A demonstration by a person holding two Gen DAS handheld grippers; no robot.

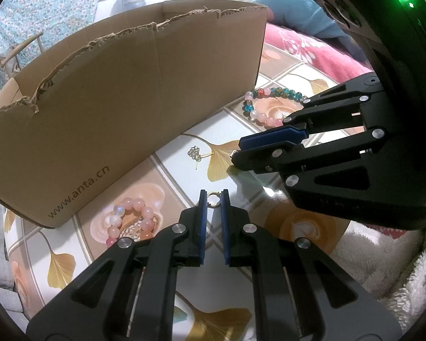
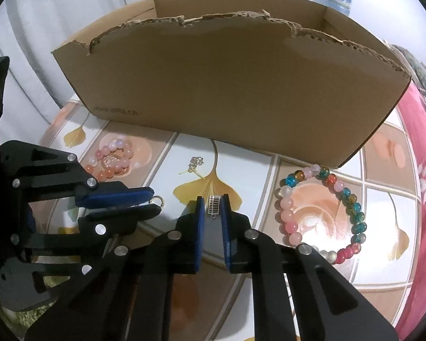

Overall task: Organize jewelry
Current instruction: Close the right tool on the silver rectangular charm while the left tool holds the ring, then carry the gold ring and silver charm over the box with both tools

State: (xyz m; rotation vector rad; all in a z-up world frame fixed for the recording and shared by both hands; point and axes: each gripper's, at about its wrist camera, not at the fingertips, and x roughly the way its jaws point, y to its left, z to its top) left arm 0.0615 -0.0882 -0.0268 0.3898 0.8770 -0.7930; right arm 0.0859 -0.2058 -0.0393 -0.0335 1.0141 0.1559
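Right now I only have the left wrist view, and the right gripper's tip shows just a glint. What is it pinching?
Observer: The right gripper is shut on a small silver charm, rectangular with ladder-like bars.
Operator: Is the colourful bracelet behind it a whole loop?
Observer: Yes, it reads as a full loop; the gripper hides only a short stretch.
Operator: And the gold ring?
Observer: Seen side-on, it sticks out past the left gripper tips.

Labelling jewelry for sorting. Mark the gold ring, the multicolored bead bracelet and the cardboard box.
gold ring (image 1: 213, 199), left wrist view, upper loop.
multicolored bead bracelet (image 2: 331, 178), right wrist view, red bead.
cardboard box (image 2: 227, 91), right wrist view, front wall.
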